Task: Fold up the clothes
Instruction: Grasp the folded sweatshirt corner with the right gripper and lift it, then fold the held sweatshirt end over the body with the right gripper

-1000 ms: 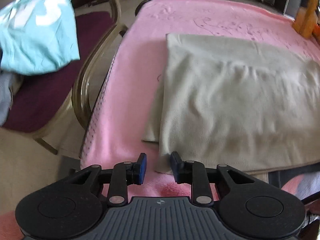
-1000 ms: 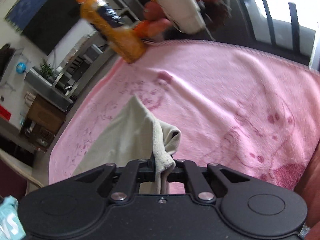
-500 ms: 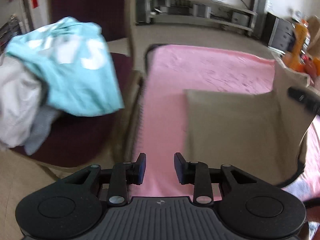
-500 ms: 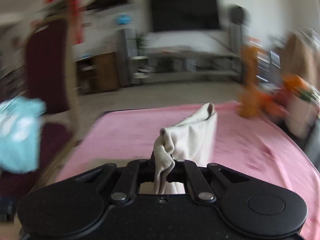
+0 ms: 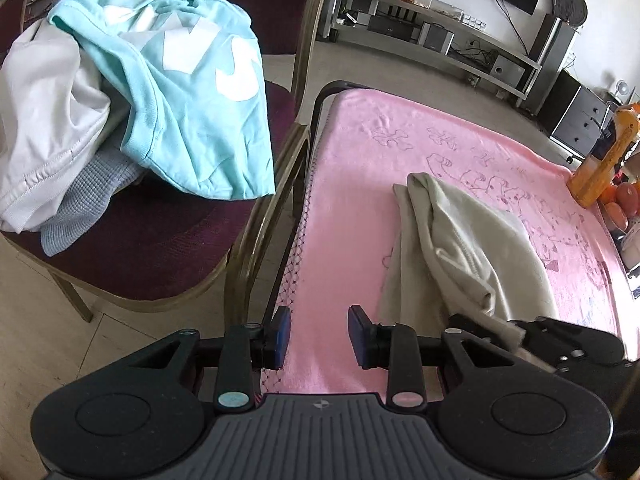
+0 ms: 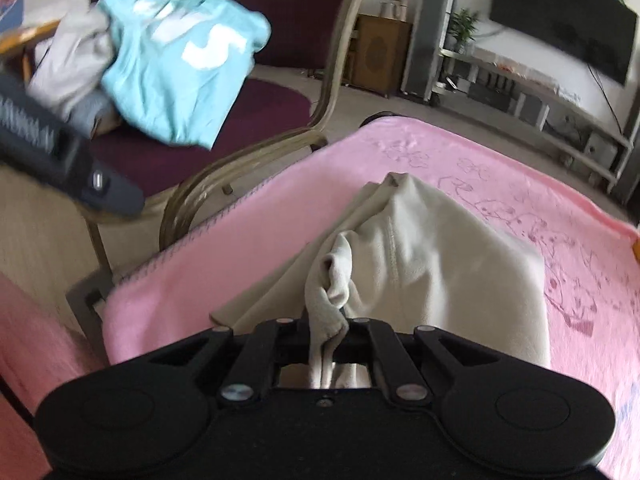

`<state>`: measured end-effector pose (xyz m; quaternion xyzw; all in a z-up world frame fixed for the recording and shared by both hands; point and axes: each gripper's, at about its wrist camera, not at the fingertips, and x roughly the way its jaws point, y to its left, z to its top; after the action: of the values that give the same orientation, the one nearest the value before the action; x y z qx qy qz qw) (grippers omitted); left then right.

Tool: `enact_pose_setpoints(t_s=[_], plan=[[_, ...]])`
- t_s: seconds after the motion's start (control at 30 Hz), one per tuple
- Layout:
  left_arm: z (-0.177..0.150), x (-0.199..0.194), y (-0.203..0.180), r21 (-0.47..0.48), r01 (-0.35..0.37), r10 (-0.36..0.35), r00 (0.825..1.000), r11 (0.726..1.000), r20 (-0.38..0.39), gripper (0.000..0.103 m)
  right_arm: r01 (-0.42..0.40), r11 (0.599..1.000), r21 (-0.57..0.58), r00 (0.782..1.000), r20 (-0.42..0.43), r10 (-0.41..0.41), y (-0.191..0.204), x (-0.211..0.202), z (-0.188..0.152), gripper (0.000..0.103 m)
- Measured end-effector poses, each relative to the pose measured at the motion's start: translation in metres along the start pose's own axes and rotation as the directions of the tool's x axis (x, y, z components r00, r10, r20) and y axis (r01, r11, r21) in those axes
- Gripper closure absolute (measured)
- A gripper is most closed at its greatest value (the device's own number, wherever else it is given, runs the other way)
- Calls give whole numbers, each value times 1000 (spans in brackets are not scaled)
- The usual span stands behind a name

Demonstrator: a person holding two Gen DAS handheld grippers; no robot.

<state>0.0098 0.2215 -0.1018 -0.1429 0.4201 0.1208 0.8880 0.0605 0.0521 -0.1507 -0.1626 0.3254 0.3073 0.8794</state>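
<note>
Two grippers over a table covered by a pink blanket (image 5: pixel 344 208). Left gripper (image 5: pixel 319 336) has its fingers wide apart, blue pads (image 5: pixel 283 330) facing each other, nothing between them, hovering above the near left edge of the blanket. Right gripper (image 6: pixel 328 330) is pinched tight on a bunched corner of the beige garment (image 6: pixel 440 256); cloth wad sticks up between the closed fingers and runs down behind them. In the left wrist view the right gripper (image 5: pixel 516 330) shows at lower right with a strip of the same beige garment (image 5: pixel 468 248) clamped in it. Garment lies on the blanket, partly folded over itself, one layer pulled across toward the near side, the far corner pointing away, a stitched seam showing on the top layer. Left of the table stands a chair (image 5: pixel 152 248) with a maroon seat and a brass-coloured frame, piled with clothes: a teal shirt (image 5: pixel 192 92) with white lettering on top, a white garment (image 5: pixel 44 112) beside it, a grey knit piece (image 5: pixel 84 204) underneath. Orange bottle (image 5: pixel 604 156) at the far right edge of the table, with orange fruit (image 5: pixel 624 200) just beside it. Low TV stand (image 5: pixel 432 36) along the back wall.
</note>
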Motion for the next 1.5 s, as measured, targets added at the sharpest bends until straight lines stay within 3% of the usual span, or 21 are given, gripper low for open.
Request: enact_pose_setpoints(t_s=[0.23, 0.33, 0.43, 0.5, 0.7, 0.77, 0.87, 0.9, 0.93, 1.03, 1.13, 1.2, 1.27, 1.4, 1.5], plan=[[-1, -2, 2, -17, 0, 0, 1000, 1000, 5, 72, -41, 996, 78, 999, 12, 41, -9, -13, 6, 97], [0, -1, 1, -14, -14, 14, 1000, 1000, 6, 72, -95, 992, 86, 995, -23, 97, -13, -8, 7, 96], [0, -1, 1, -12, -25, 25, 1000, 1000, 10, 72, -154, 984, 92, 985, -66, 161, -17, -1, 7, 81], [-1, -2, 1, -10, -31, 31, 999, 999, 16, 72, -168, 974, 151, 982, -61, 179, -35, -10, 4, 77], [0, 0, -4, 14, -42, 42, 999, 999, 18, 72, -186, 911, 369, 979, -10, 204, -103, -51, -11, 74], [0, 0, -13, 55, -43, 42, 999, 998, 25, 77, -192, 878, 438, 978, 7, 210, -125, -65, -15, 74], [0, 4, -37, 120, 38, -42, 999, 992, 29, 80, -200, 820, 536, 976, 35, 215, -159, -86, -22, 75], [-2, 9, -49, 151, 68, -72, 997, 986, 20, 81, -196, 812, 550, 976, 33, 213, -164, -87, -25, 81], [-4, 13, -61, 181, 98, -101, 995, 979, 9, 80, -186, 815, 549, 978, 23, 208, -164, -84, -29, 92], [-12, 39, -95, 269, 130, -115, 991, 954, -70, 76, -156, 824, 545, 981, -10, 192, -162, -76, -38, 94], [-20, 64, -108, 351, 34, 15, 991, 936, -135, 78, -136, 839, 527, 982, -42, 185, -157, -65, -47, 94], [-25, 76, -104, 373, -12, 88, 978, 928, -188, 79, -123, 877, 466, 978, -92, 186, -146, -52, -53, 94], [-29, 84, -97, 380, -33, 127, 966, 924, -225, 73, -103, 912, 397, 973, -151, 176, -135, -38, -59, 94], [-29, 74, -83, 348, -18, 101, 970, 937, -221, 71, -77, 928, 365, 982, -134, 134, -144, -52, -47, 97], [-23, 55, -69, 267, 37, 14, 982, 963, -189, 80, -58, 934, 353, 989, -107, 102, -154, -66, -36, 96]])
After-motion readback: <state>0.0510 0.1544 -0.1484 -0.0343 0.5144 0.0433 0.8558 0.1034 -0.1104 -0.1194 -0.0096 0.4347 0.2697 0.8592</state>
